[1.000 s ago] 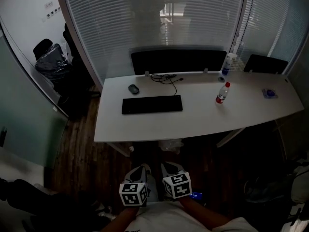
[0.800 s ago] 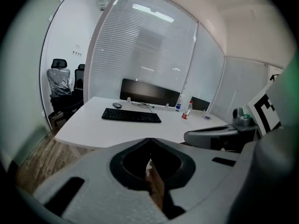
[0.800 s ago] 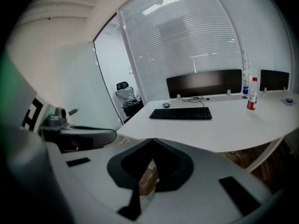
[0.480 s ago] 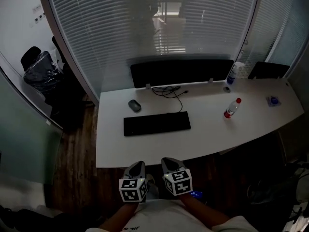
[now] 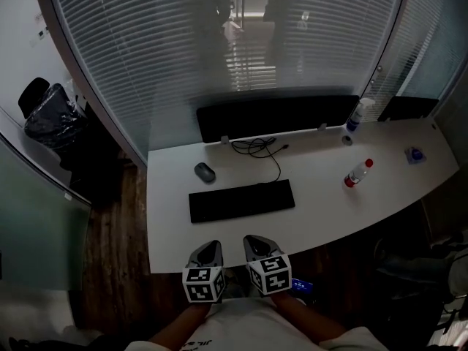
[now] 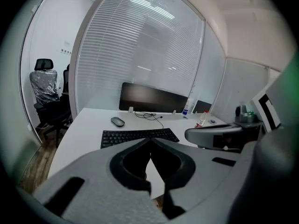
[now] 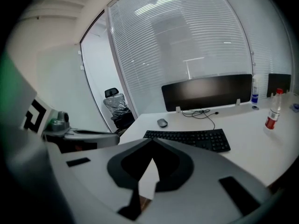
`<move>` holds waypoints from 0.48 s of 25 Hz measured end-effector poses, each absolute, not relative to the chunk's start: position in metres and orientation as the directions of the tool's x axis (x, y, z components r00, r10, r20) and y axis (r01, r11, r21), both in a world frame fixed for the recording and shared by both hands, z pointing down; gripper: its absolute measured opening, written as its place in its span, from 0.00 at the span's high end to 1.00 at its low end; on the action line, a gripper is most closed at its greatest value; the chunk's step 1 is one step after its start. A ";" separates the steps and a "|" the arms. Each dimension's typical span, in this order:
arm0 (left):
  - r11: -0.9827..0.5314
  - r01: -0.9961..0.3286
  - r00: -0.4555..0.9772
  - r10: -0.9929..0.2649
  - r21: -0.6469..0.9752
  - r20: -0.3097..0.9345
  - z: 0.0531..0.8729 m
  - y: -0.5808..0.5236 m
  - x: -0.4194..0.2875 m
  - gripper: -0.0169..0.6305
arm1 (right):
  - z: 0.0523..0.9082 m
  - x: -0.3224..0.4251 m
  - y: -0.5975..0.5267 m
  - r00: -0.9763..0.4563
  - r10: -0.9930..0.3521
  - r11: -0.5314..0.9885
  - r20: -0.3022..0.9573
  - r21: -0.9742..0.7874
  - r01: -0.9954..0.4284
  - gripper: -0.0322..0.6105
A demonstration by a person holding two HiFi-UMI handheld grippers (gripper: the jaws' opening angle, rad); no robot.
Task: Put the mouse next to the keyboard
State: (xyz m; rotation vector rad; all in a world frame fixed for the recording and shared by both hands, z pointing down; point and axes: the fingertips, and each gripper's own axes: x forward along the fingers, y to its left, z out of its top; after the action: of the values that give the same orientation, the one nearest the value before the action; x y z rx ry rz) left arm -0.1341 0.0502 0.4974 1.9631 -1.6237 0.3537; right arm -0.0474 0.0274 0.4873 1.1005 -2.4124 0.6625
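Grey mouse (image 5: 205,172) sits on the white desk (image 5: 322,210), up behind the left end of the black keyboard (image 5: 241,200) and a bit apart from it, over toward the monitor (image 5: 278,115). Both grippers hang at the near edge of the desk, well short of everything. The left gripper (image 5: 210,245) and right gripper (image 5: 253,240) each have their jaws pressed together with nothing in them. So I'd call this the approach step, grab not begun. Next move as I read it: one gripper reaches past the keyboard, opens wide enough for the mouse, comes down over its sides and closes, then sets it just beside the keyboard. The loose cable (image 5: 267,152) lies right of the mouse, probably no bother
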 end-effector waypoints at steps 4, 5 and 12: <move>-0.067 -0.965 0.196 -0.826 0.254 0.528 0.499 0.032 -0.138 0.97 | 0.486 -0.050 0.006 -0.625 -0.568 0.601 0.535 -0.249 -0.760 0.95; -0.056 -0.965 0.187 -0.830 0.254 0.526 0.499 0.027 -0.139 0.97 | 0.486 -0.051 0.001 -0.631 -0.560 0.610 0.537 -0.248 -0.752 0.95; -0.024 -0.966 0.160 -0.835 0.256 0.526 0.502 0.007 -0.138 0.97 | 0.493 -0.055 -0.016 -0.654 -0.517 0.651 0.552 -0.243 -0.719 0.95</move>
State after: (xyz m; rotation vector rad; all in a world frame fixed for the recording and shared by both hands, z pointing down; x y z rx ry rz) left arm -0.1377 0.0072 0.5024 1.8886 -1.7050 0.3079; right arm -0.0553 -0.0158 0.4928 0.9687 -2.4321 0.6266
